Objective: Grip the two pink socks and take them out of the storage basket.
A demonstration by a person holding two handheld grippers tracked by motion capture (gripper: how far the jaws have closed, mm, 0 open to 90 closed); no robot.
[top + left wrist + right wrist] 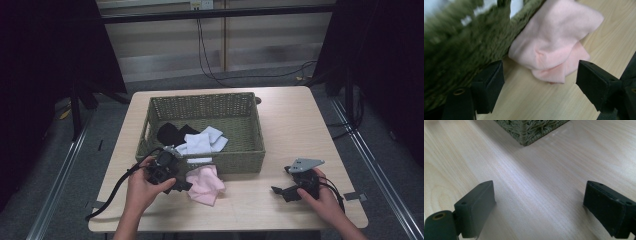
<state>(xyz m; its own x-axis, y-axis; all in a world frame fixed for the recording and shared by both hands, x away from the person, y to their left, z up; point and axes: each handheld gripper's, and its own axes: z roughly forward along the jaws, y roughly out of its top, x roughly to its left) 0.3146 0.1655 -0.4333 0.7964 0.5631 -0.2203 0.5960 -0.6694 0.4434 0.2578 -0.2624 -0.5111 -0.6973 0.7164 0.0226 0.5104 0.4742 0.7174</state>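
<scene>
Our left gripper (pixel 176 186) hangs with jaws spread wide and nothing between them, just short of the pink cloth (pixel 554 40) lying on the table against the basket's (pixel 240 162) front wall, so we judge its pickup is yet to come; our right gripper (pixel 285 192) rests released over bare wood. White and black cloths (pixel 202 141) already lie inside the basket. Beyond the pale wooden table (pixel 295 120) we see grey floor, trailing cables and dark curtains.

Dim room, motion-blurred basket (pixel 461 47) weave

The high view looks forward and down over the whole desk (pixel 280 120). Both gripper views sit low and close above it, sharing the green basket (pixel 531 130) with it.
</scene>
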